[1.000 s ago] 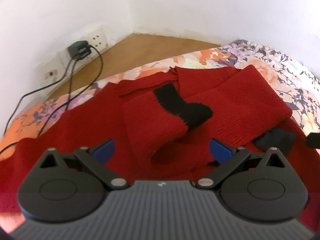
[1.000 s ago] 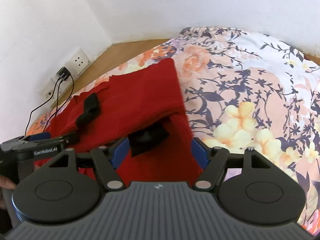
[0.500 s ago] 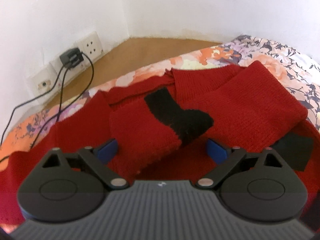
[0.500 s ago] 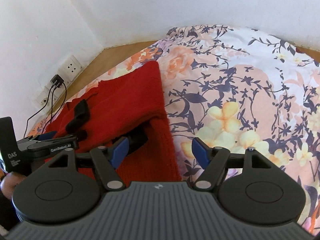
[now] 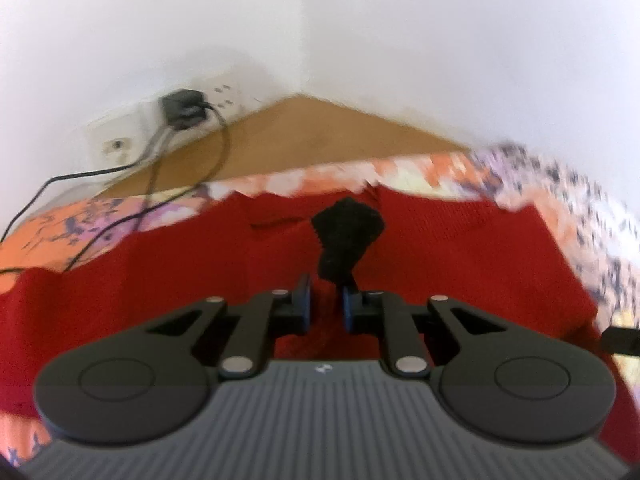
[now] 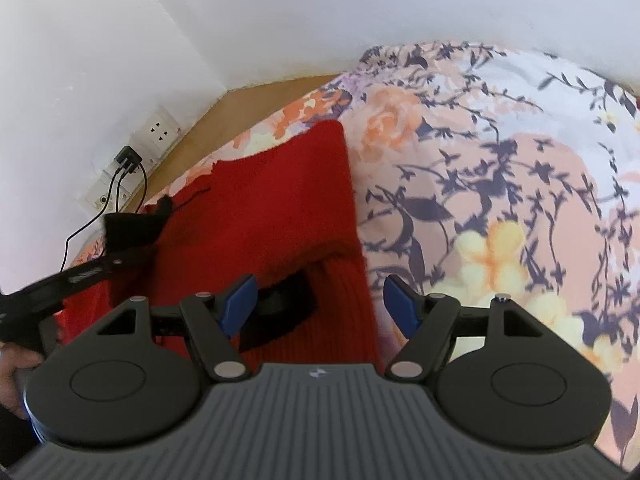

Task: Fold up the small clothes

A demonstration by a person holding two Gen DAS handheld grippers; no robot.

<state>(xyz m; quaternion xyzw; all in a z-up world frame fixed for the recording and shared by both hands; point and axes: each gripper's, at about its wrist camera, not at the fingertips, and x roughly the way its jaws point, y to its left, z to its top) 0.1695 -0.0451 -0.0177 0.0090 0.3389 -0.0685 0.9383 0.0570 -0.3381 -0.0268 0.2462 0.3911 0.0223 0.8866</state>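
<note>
The left gripper [image 5: 325, 306] pinches the red sweater's [image 5: 460, 256] sleeve by its black cuff [image 5: 346, 236]. The right gripper [image 6: 322, 306] is wide open over the bed [image 6: 500, 184].

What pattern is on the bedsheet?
Floral bedsheet: peach and yellow blooms, dark leaves; clearest in the right wrist view.

— Left gripper [image 5: 325, 303]?
— Jaws nearly together, pinching the sleeve [image 5: 344, 236], cuff end lifted.
— Right gripper [image 6: 320, 306]?
— Jaws spread wide, nothing between 'em, hovering low, pointing fwd.
— Hands?
— One hand [image 6: 14, 376] visible at the left gripper's handle, rest out of view.
</note>
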